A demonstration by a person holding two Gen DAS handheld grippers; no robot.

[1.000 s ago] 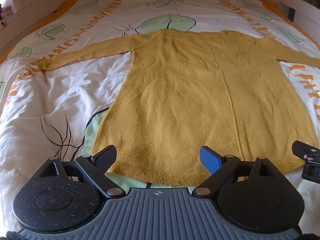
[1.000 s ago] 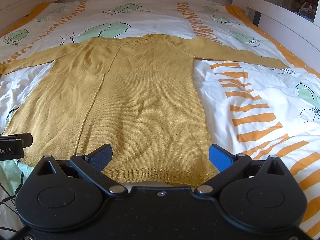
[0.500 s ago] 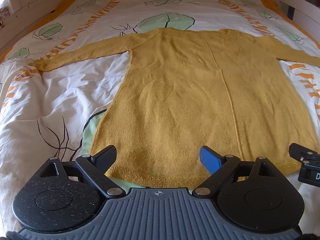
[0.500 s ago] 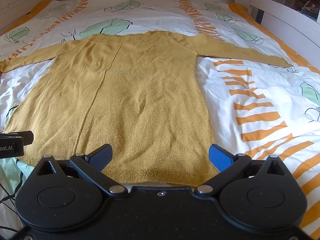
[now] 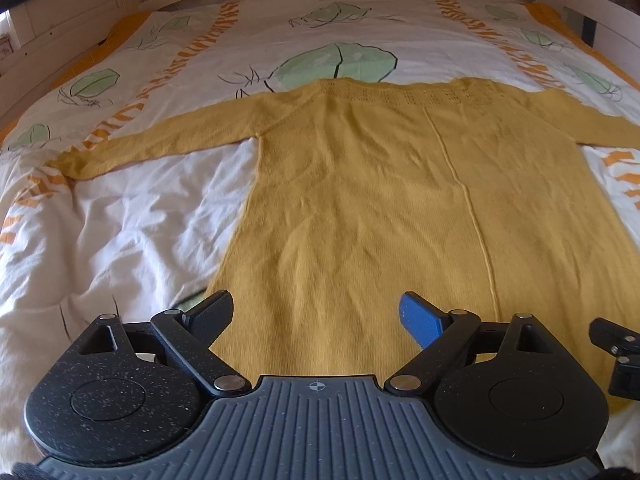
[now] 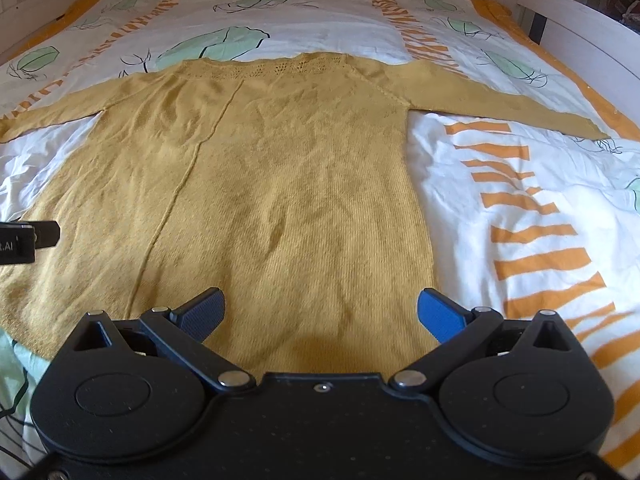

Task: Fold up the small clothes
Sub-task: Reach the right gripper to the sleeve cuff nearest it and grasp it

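Observation:
A mustard-yellow knitted sweater (image 5: pixel 360 200) lies flat on the bed, neckline far, hem near, both sleeves spread out sideways; it also shows in the right wrist view (image 6: pixel 280 184). My left gripper (image 5: pixel 316 314) is open and empty, low over the hem's left part. My right gripper (image 6: pixel 320 312) is open and empty over the hem's right part. The near hem is hidden under both gripper bodies. The right gripper's edge shows in the left wrist view (image 5: pixel 616 344), and the left gripper's edge shows in the right wrist view (image 6: pixel 24 236).
The bed has a white duvet (image 5: pixel 120 224) with green leaves and orange stripes (image 6: pixel 536 232). A white bed frame (image 6: pixel 580 28) runs along the far end and the right side.
Both grippers have moved forward over the sweater's hem, so the hem has slid under their bodies. Both stay open.

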